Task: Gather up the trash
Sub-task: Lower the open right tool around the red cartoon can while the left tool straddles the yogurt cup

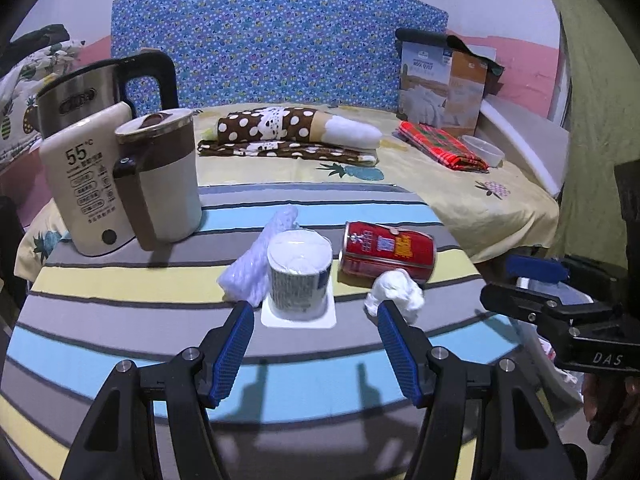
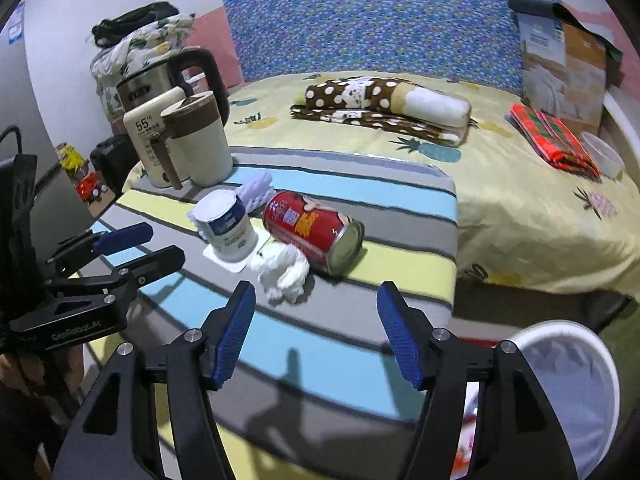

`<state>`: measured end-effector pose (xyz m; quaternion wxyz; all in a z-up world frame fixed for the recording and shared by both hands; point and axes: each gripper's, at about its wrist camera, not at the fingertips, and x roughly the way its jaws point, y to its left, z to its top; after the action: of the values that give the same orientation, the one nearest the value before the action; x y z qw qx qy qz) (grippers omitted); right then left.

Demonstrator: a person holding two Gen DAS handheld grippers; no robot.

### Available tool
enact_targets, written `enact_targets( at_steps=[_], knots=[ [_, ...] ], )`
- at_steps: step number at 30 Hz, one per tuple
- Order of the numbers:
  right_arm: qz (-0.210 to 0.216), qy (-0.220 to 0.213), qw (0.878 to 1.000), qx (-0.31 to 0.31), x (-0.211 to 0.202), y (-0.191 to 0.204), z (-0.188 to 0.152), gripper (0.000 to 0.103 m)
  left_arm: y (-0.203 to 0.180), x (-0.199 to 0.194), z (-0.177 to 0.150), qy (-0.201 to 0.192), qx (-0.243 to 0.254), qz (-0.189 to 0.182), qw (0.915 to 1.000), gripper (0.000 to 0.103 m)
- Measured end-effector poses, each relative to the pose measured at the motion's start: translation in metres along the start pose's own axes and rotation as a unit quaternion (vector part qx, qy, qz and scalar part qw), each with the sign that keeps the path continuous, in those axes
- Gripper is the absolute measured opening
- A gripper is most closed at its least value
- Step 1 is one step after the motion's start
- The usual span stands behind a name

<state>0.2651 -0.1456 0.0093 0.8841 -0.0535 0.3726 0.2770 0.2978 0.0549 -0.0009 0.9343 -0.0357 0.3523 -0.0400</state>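
Observation:
On the striped cloth lie a red can (image 1: 387,251) on its side, a crumpled white tissue (image 1: 396,294), an upside-down white yogurt cup (image 1: 299,276) and a white foam net (image 1: 256,260). My left gripper (image 1: 316,312) is open and empty, just short of the cup and tissue. My right gripper (image 2: 316,292) is open and empty, near the tissue (image 2: 282,270) and the can (image 2: 314,230). The cup (image 2: 226,226) and foam net (image 2: 258,188) lie left of them. The left gripper (image 2: 136,246) shows at the left of the right wrist view. The right gripper (image 1: 520,284) shows at the right of the left wrist view.
A beige and brown mug (image 1: 160,184) with its box (image 1: 86,184) and a steel kettle (image 1: 80,98) stand at the table's back left. A white-lined bin (image 2: 568,384) sits below the table's right edge. A bed (image 2: 500,184) with a polka-dot blanket (image 2: 380,104) lies behind.

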Motion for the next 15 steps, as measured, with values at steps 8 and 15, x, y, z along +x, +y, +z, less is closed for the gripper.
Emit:
enact_targets(
  at_steps=[8,15],
  knots=[
    [0.017,0.013,1.0,-0.022,0.028,-0.014,0.019,0.065,0.009,0.028,0.012,0.018,-0.011,-0.005,0.9998,0.064],
    [0.041,0.034,0.998,-0.025,0.047,-0.022,0.026,0.065,0.01,0.042,0.019,0.017,-0.005,-0.007,0.9998,0.064]
  ],
)
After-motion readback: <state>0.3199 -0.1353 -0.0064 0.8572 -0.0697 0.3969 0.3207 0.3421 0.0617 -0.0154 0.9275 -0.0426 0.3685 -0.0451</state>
